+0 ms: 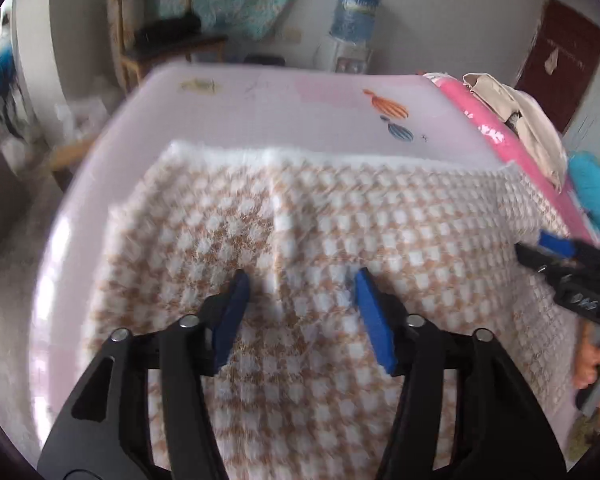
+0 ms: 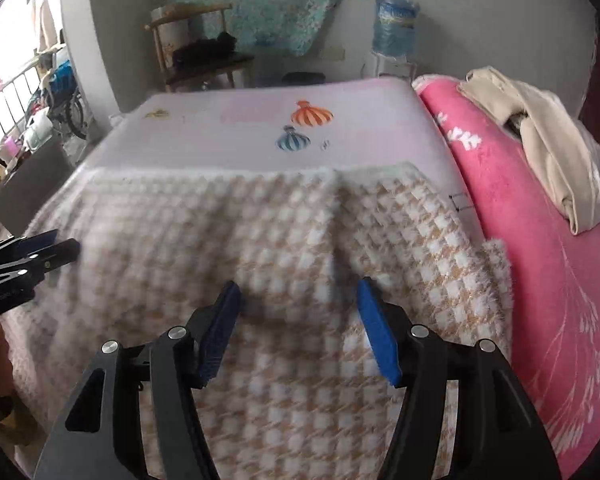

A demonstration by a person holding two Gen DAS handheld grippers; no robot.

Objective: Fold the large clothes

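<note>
Both grippers hang over the same garment (image 1: 300, 216), a large fuzzy knit in a tan-and-white houndstooth check, spread flat on a bed (image 1: 284, 100). It lies directly below and ahead of each gripper, its long axis running side to side across the two views, with its far white-fringed edge well beyond the fingertips and its near part passing under the fingers out of view.

The left gripper (image 1: 302, 280) is released: its blue pads stand apart with only cloth showing in the gap beneath, and nothing is pinched. The right gripper (image 2: 298, 290) is the same, jaws spread, nothing held. A shallow crease in the knit (image 2: 336, 216) runs away from the right gripper, just inside its right finger; a similar ridge shows between the left gripper's fingers.

Each gripper shows at the edge of the other's view, so they work side by side over the cloth. The left gripper is nearer the garment's left edge, where the pale pink sheet shows bare; the right gripper is nearer the right edge, where a fringed corner (image 2: 494, 276) sticks out towards a pink blanket (image 2: 540, 264) bearing a beige cloth (image 2: 548, 136).

The pile looks thick and soft, likely to bunch, so I judge a grip needs the pads to close on an edge or raised fold rather than on the flat.
</note>
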